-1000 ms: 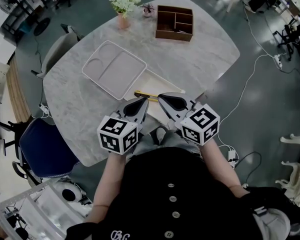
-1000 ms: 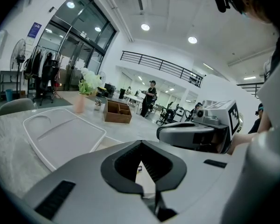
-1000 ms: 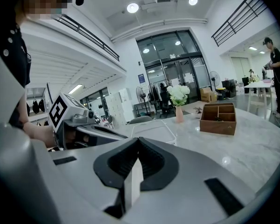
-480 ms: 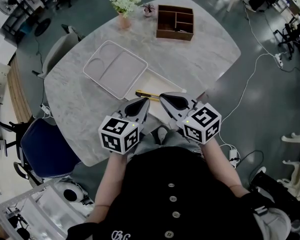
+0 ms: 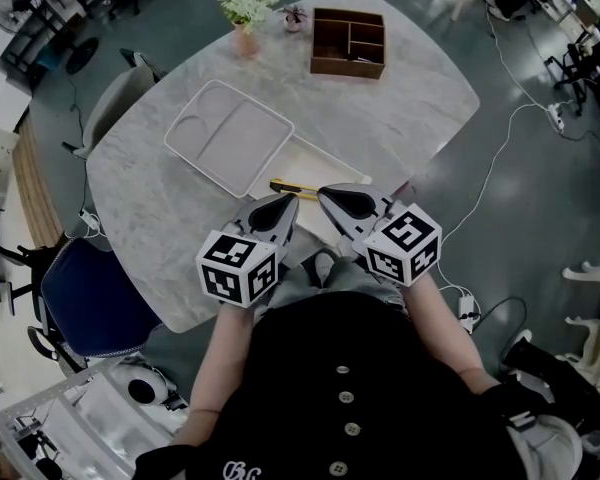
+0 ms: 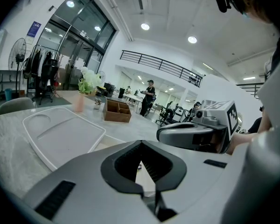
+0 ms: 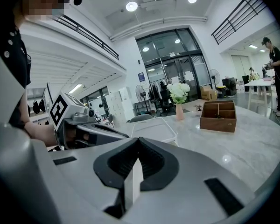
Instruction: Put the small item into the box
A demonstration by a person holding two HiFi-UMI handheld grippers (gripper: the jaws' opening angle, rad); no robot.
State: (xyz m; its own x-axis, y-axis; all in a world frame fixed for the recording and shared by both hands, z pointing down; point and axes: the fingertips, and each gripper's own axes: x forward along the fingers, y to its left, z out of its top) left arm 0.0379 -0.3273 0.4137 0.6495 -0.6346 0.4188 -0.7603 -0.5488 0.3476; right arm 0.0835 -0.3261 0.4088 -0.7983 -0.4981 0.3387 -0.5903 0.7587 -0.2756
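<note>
The small item [image 5: 293, 186] is a slim yellow stick with a dark tip at the end nearer the white tray [image 5: 238, 133]. It lies flat on a pale cream sheet [image 5: 315, 166] that sits just beside the tray's near right edge on the grey marble table [image 5: 410, 108]; its exact kind is too small to tell. The box [image 5: 346, 69], brown wood with several open compartments, stands well beyond the tray's far right corner, apart from the item. A vase of white flowers [image 5: 246, 3] and a small potted sprig [image 5: 296, 16] stand beyond the tray's far edge, to the box's left. On the near side of the tray, over the table's near edge, the left gripper [image 5: 286, 206] and the right gripper [image 5: 328, 194] are held side by side, their noses pointing toward the cream sheet and stopping just short of the item without touching it. In the left gripper view the left gripper's [image 6: 141, 143] jaws are drawn together at the tips with only a thin slit between the dark pads and nothing caught there; the tray [image 6: 60, 134] and box [image 6: 117, 111] show ahead. In the right gripper view the right gripper's [image 7: 139, 141] jaws are likewise closed up and empty, with the box [image 7: 218, 118] ahead to the right.
</note>
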